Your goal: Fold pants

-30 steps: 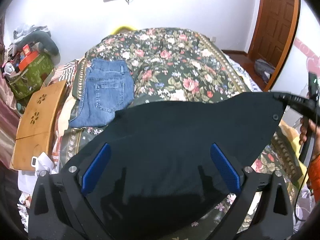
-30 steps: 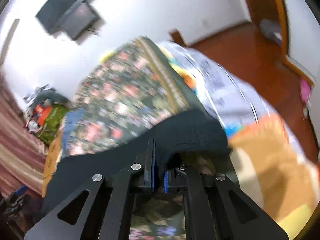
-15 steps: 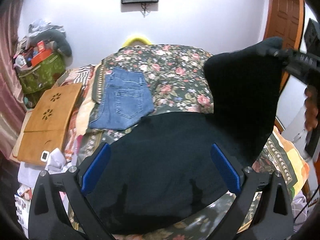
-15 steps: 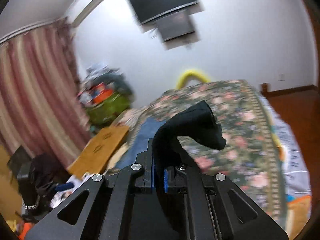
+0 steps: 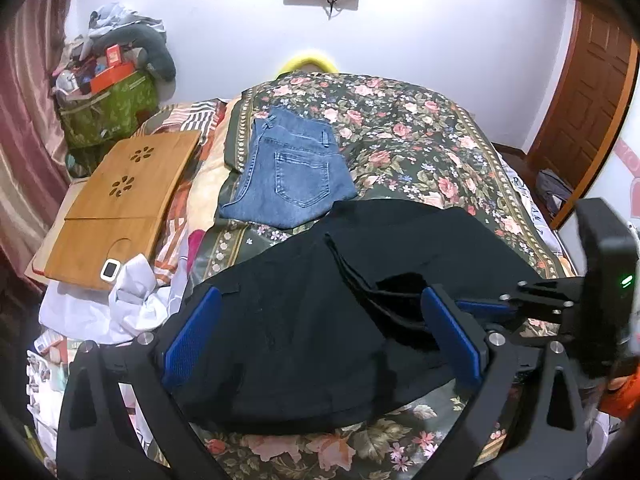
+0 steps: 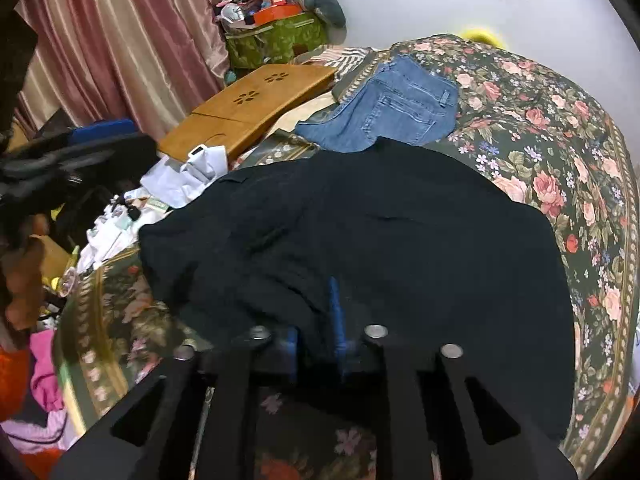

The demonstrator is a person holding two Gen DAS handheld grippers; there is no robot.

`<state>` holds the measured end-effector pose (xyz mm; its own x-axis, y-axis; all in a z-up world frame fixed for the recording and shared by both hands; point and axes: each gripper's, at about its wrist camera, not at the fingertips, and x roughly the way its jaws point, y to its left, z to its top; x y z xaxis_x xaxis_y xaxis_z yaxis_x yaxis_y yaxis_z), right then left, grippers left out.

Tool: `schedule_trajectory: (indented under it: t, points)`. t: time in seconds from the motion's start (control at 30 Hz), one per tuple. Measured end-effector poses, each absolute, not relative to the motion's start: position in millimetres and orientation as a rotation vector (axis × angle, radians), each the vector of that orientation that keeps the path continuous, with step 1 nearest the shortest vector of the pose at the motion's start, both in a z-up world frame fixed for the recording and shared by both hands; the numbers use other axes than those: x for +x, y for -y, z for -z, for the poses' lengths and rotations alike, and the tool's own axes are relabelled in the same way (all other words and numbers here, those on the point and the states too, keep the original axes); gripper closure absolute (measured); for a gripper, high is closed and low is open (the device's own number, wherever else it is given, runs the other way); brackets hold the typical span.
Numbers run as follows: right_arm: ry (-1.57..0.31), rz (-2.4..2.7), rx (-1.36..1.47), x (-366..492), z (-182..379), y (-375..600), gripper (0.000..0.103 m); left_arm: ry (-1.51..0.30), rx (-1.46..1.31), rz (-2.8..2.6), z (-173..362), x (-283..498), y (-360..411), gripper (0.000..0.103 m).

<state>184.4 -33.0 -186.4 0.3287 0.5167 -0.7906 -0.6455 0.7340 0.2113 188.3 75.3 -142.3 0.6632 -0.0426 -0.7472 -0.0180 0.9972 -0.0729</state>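
Black pants lie folded over on the floral bedspread, also in the right wrist view. My left gripper is open, its blue pads wide apart just above the pants' near part, holding nothing. My right gripper is shut on a black fabric edge pinched between its blue pads; it also shows at the right of the left wrist view, low over the pants' right side.
Folded blue jeans lie beyond the black pants. A wooden lap tray and white cloth sit at the left. Green bag with clutter by the curtain. Wooden door at right.
The right gripper swung the held pants end up and across from the right, then down onto the rest. The pants now lie doubled over. The left gripper stayed open over them.
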Motion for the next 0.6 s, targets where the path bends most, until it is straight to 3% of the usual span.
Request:
schedule_trajectory:
  t: [0.07,0.23,0.37,0.47,0.5,0.6]
  points:
    - [-0.989,-0.785,-0.105,185.0,178.1,39.3,0.070,-0.846,-0.079,0.013,142.6,191.7,-74.6,0.002]
    - [-0.942,-0.778,-0.080,178.5,161.6,57.9,0.067,-0.883,-0.120,0.058,149.3,213.7,-75.4,0.002]
    - [-0.890,-0.729,-0.045,178.4,150.0,85.9,0.053,-0.972,-0.163,0.090,164.1,245.0,-76.2,0.002]
    - [-0.851,-0.680,-0.010,183.9,148.1,112.2,0.050,-1.036,-0.197,0.136,180.8,267.2,-72.4,0.002]
    - [-0.843,-0.652,-0.006,186.4,149.7,120.5,0.050,-1.061,-0.204,0.147,186.4,274.1,-70.3,0.007]
    - [-0.853,-0.557,-0.016,197.1,162.5,139.2,0.050,-1.179,-0.238,0.199,211.7,292.6,-62.7,0.039]
